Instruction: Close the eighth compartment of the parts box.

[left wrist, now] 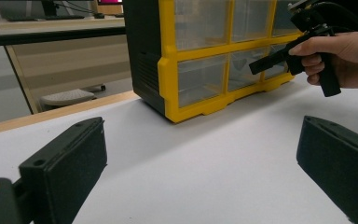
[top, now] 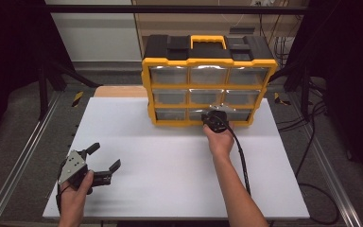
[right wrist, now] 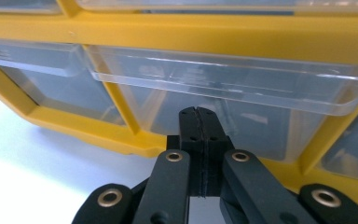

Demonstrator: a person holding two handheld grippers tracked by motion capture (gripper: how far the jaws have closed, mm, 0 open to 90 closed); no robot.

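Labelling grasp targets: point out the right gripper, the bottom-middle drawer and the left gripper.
right gripper (right wrist: 199, 112): right gripper view, tips of its shut jaws.
bottom-middle drawer (right wrist: 261, 126): right gripper view, clear front face.
left gripper (top: 106, 157): high view, gap between its open jaw tips.

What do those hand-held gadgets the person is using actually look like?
Each is a black pistol-style tool. The left gripper has two flat, blocky black jaws with matte pads and a grey three-cornered plate on top. The right gripper has black link arms joined by brass-coloured rivets, and a thick black cable trails from it. The forearms are bare, with no sleeves or gloves.
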